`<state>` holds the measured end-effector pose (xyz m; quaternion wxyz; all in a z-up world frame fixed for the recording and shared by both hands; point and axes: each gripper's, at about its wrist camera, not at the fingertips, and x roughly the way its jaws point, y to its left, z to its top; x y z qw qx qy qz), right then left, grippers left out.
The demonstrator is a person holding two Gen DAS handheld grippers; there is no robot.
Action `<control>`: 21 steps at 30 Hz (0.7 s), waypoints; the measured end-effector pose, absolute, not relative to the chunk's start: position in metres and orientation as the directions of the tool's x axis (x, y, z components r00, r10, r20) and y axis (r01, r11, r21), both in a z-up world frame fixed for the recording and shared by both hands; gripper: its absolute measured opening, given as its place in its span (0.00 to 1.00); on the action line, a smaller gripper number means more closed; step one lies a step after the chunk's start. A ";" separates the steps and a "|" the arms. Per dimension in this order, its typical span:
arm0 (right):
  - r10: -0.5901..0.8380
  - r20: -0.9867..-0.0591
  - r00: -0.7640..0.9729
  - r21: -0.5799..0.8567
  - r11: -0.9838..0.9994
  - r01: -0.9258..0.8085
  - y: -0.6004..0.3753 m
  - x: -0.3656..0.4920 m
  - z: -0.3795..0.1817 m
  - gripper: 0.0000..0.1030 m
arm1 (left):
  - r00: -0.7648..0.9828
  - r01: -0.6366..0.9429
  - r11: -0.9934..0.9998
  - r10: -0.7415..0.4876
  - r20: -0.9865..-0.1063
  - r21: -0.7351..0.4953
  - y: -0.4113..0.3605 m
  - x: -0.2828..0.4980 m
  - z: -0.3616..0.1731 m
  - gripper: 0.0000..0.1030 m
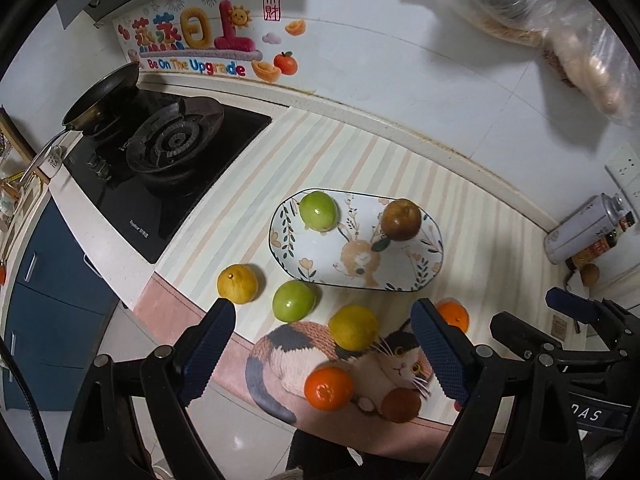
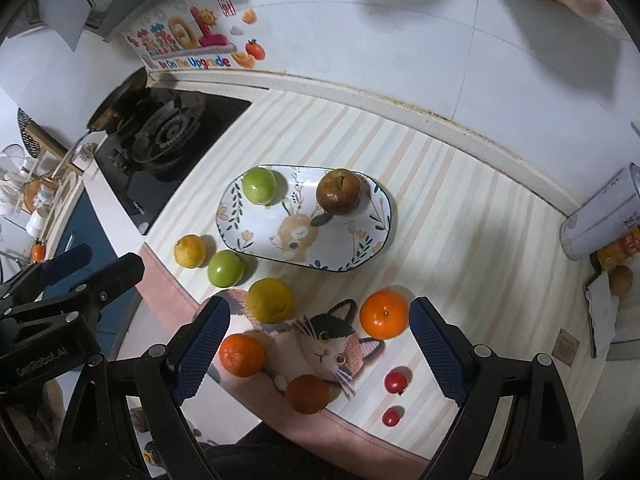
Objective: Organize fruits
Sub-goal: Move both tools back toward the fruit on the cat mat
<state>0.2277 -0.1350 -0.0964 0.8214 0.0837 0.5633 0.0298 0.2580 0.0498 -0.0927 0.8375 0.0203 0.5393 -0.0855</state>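
Observation:
An oval patterned plate (image 1: 320, 256) (image 2: 256, 240) holds a green apple (image 1: 318, 211) (image 2: 260, 185) and a reddish-brown apple (image 1: 401, 219) (image 2: 339, 191). On the mat in front lie a yellow citrus (image 1: 237, 283) (image 2: 190, 251), a second green apple (image 1: 294, 301) (image 2: 226, 268), a yellow-green citrus (image 1: 353, 327) (image 2: 269, 300), several oranges (image 1: 329, 388) (image 2: 384, 313) and two small red fruits (image 2: 396, 380). My left gripper (image 1: 324, 354) is open and empty above the mat's front. My right gripper (image 2: 318, 354) is open and empty there too.
A gas stove (image 1: 168, 148) with a black pan (image 1: 104, 96) lies left of the mat. A tin can (image 1: 588, 228) (image 2: 600, 220) lies at the right by the wall. The counter's front edge runs just below the fruit. A plastic bag (image 1: 560, 32) hangs at upper right.

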 end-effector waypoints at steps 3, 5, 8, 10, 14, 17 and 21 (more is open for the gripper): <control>0.156 -0.914 0.375 0.188 0.981 0.049 -0.137 0.218 -0.091 0.91 | 0.419 0.168 0.984 -0.127 -0.899 -0.060 0.049 0.251 -0.086 0.87; 0.172 -0.909 0.380 0.207 0.977 0.055 -0.139 0.213 -0.089 0.91 | 0.418 0.165 0.983 -0.139 -0.898 -0.075 0.049 0.248 -0.085 0.87; 0.189 -0.903 0.385 0.233 0.970 0.071 -0.145 0.211 -0.093 0.91 | 0.410 0.157 0.984 -0.143 -0.901 -0.084 0.047 0.244 -0.088 0.87; 0.199 -0.906 0.375 0.253 0.962 0.101 -0.154 0.212 -0.102 0.91 | 0.406 0.151 0.985 -0.136 -0.904 -0.080 0.047 0.244 -0.093 0.87; 0.203 -0.927 0.314 0.264 0.950 0.166 -0.175 0.219 -0.136 0.91 | 0.373 0.146 0.988 -0.092 -0.923 -0.039 0.045 0.248 -0.120 0.96; 0.190 -0.951 0.245 0.247 0.943 0.223 -0.192 0.226 -0.172 0.91 | 0.311 0.137 0.990 -0.065 -0.948 -0.023 0.045 0.251 -0.152 0.96; 0.190 -0.969 0.157 0.228 0.932 0.281 -0.209 0.234 -0.224 0.91 | 0.181 0.132 0.991 -0.027 -0.983 -0.002 0.043 0.251 -0.209 0.96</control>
